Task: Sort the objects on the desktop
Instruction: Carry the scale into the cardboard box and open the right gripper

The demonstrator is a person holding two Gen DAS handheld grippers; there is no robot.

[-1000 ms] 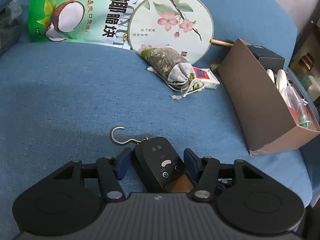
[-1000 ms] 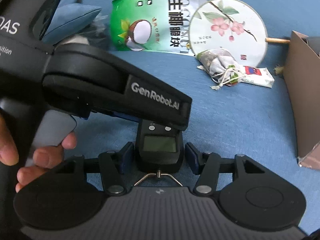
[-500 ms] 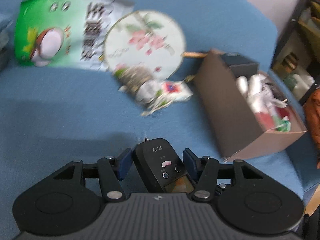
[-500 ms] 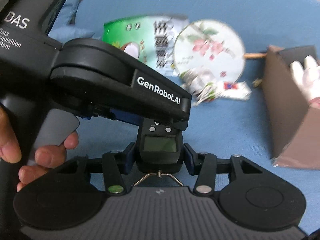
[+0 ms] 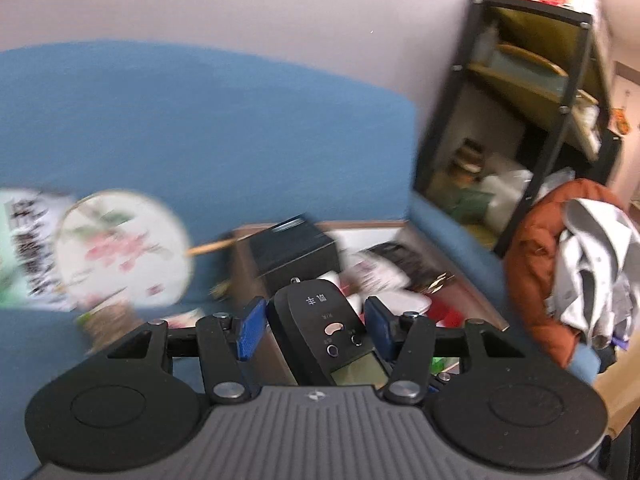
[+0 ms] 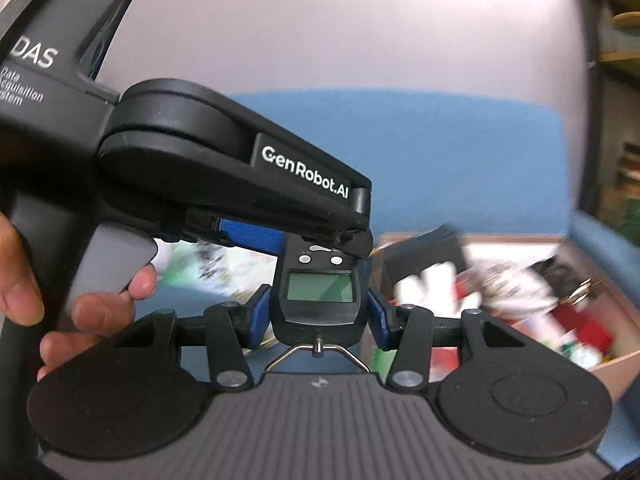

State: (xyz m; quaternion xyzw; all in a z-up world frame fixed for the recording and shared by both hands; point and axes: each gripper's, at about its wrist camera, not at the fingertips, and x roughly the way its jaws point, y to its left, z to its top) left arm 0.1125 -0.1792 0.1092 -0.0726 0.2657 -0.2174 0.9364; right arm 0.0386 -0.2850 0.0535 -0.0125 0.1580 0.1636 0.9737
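Nearest, in the right wrist view: right gripper (image 6: 318, 312) closed narrow on a black hanging scale (image 6: 319, 286), blue pads (image 6: 258, 314) pressed to both sides of the end with the grey screen. Wire loop (image 6: 318, 354) hanging from the scale's near end, just above the gripper body. Scale lifted in the air, held level above the blue sofa (image 6: 440, 152).

Just beyond, coming in from the left: left gripper (image 5: 314, 320) clamped on the same scale at its far end, one blue pad lying over the buttons. Left hand (image 6: 80, 308) wrapped round the grey handle at the near left, fingertips on the trigger.

From the left wrist view: scale between the two blue pads, tilted, screen nearest and printed characters farthest. Right pad touching the scale; slight gap on the left pad, hard to judge.

Farther on, blurred by motion: open brown cardboard box (image 5: 360, 224) on the sofa, to the right behind the scale, filled with mixed small things too smeared to name, a black box (image 5: 292, 252) at its far left corner. To the left, a round paper fan (image 5: 120, 252) painted with pink blossoms, wooden handle pointing right toward the box, overlapping a green and white snack bag (image 5: 24, 248) at the left edge.

Farthest: sofa back, pale wall (image 5: 240, 0), dark metal shelf (image 5: 520, 100) at the right, orange jacket (image 5: 536, 264) heaped beside it.
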